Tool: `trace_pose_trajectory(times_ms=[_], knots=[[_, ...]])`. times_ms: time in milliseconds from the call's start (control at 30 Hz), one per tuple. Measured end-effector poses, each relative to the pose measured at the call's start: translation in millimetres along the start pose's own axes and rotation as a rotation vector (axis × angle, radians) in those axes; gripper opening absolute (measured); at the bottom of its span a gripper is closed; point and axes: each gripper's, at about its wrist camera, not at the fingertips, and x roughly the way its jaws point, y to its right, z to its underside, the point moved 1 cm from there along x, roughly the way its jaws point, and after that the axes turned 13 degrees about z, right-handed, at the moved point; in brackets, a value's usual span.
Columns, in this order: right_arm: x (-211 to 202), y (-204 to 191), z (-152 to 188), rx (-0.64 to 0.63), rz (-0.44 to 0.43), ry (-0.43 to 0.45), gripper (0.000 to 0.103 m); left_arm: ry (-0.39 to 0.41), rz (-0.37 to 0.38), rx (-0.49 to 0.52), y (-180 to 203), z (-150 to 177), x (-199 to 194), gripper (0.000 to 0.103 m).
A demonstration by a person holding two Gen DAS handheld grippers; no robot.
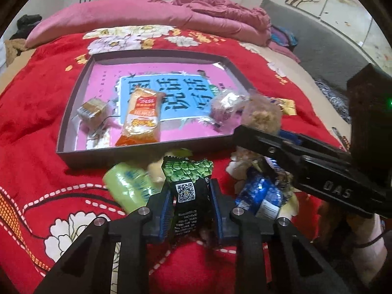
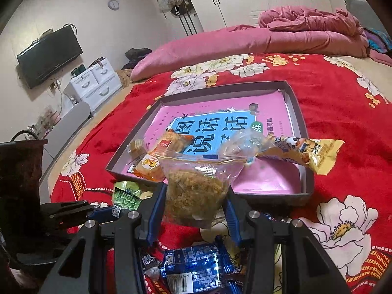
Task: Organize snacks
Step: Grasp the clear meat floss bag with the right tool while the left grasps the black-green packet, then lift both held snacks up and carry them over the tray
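My left gripper (image 1: 188, 197) is shut on a green and black snack packet (image 1: 187, 183), held above the red bedspread in front of the tray. My right gripper (image 2: 194, 204) is shut on a clear packet of brown floss cake (image 2: 196, 191), held over the tray's near edge; it also shows in the left wrist view (image 1: 261, 115). The grey box-lid tray (image 1: 73, 100) holds an orange snack packet (image 1: 142, 117), a small brown wrapped cake (image 1: 93, 111) and a clear wrapped pastry (image 1: 224, 107). A yellow packet (image 2: 306, 152) lies over the tray's right rim.
Loose snacks lie on the bedspread before the tray: a light green packet (image 1: 127, 186) and a blue packet (image 1: 262, 196), the blue one also under my right gripper (image 2: 196, 269). A pink quilt (image 1: 147, 17) lies at the bed's far side. White drawers (image 2: 93, 83) stand left.
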Motion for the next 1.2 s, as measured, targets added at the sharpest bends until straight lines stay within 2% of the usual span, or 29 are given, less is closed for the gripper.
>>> trace_pose_trajectory(times_ms=[133, 267, 500, 767, 1200], knots=[[-0.9, 0.5, 0.3, 0.006, -0.002, -0.001, 0.045, 0.026, 0.043, -0.01, -0.2, -0.3, -8.7, 0.029], [-2.9, 2.1, -0.8, 0.015, -0.003, 0.009, 0.045, 0.069, 0.05, -0.015, -1.0, -2.1, -20.1, 0.029], [-13.2, 5.6, -5.6, 0.036, 0.002, 0.065, 0.045, 0.154, 0.017, -0.021, -8.5, -11.4, -36.2, 0.029], [-19.1, 11.7, -11.1, 0.062, 0.025, 0.101, 0.045, 0.21, -0.003, -0.065, -27.3, -21.3, -45.1, 0.029], [-20.9, 31.2, -17.1, 0.121, 0.093, 0.137, 0.045, 0.253, -0.057, -0.1, -48.3, -36.6, -42.2, 0.029]])
